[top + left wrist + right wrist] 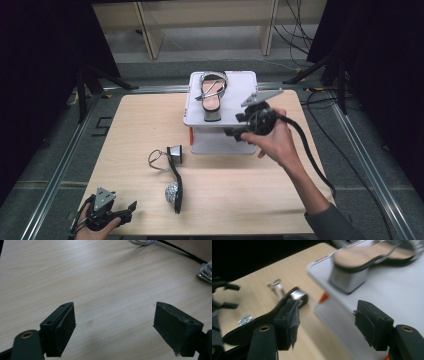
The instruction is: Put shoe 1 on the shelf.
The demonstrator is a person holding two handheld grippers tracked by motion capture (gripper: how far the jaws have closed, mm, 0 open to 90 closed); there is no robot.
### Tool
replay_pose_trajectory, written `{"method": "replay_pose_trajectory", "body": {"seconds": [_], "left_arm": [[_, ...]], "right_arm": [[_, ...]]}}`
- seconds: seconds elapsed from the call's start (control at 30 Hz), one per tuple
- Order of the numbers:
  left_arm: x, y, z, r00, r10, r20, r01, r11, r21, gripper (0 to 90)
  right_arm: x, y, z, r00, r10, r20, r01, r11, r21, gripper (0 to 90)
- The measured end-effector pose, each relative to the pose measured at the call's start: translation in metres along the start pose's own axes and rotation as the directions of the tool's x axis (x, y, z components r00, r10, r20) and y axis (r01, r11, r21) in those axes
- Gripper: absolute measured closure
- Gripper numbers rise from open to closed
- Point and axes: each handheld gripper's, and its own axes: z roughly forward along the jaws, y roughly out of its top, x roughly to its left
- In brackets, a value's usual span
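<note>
A black block-heeled sandal with a sparkly strap (212, 95) stands on a white box (240, 87) at the back of the wooden table; the right gripper view has it blurred (362, 261). Its mate (175, 177) lies on its side on the table in front of the box. My right gripper (234, 126) hovers at the box's front right edge, open and empty (327, 320), with the lying sandal (298, 293) beyond its left jaw. My left gripper (131, 211) rests near the table's front left corner, open over bare wood (113, 320).
The box's lid (402, 290) has orange clips at its front. The lying sandal's jewelled toe (206, 271) shows at the right of the left gripper view. A metal frame (65, 160) borders the table, and cables (310, 150) trail on the right.
</note>
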Motion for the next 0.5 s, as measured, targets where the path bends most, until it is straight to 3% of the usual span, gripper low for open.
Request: {"method": "replay_pose_trajectory", "body": {"seconds": [0.17,0.23,0.3,0.33,0.37,0.43,0.5], "left_arm": [[0.000,0.000,0.000,1.0000,-0.003,0.001,0.003,1.0000,-0.002,17.1],[0.000,0.000,0.000,1.0000,-0.003,0.001,0.003,1.0000,-0.001,17.1],[0.000,0.000,0.000,1.0000,-0.001,0.000,0.001,1.0000,0.002,17.1],[0.002,0.000,0.000,0.9998,0.016,-0.007,-0.016,0.9997,0.018,17.1],[0.000,0.000,0.001,0.9999,-0.006,0.008,0.006,1.0000,-0.003,17.1],[0.000,0.001,0.000,0.9999,0.010,0.002,-0.010,0.9999,0.009,17.1],[0.001,0.001,0.000,0.9998,0.020,-0.005,-0.020,0.9997,0.015,17.1]], "right_arm": [[0.020,-0.030,0.014,0.9975,-0.011,-0.070,0.012,1.000,0.016,36.0],[0.028,-0.041,0.020,0.9952,0.011,-0.097,-0.009,1.000,0.026,35.7],[0.032,-0.051,0.026,0.9945,-0.004,-0.105,0.006,1.000,0.017,35.9],[0.037,-0.056,0.029,0.9947,0.019,-0.101,-0.016,0.999,0.037,36.0],[0.039,-0.061,0.034,0.9946,-0.004,-0.104,0.009,0.999,0.049,35.8],[0.041,-0.065,0.039,0.9926,-0.001,-0.121,0.010,0.997,0.071,35.8],[0.046,-0.074,0.052,0.9888,0.048,-0.141,-0.035,0.995,0.093,36.0]]}}
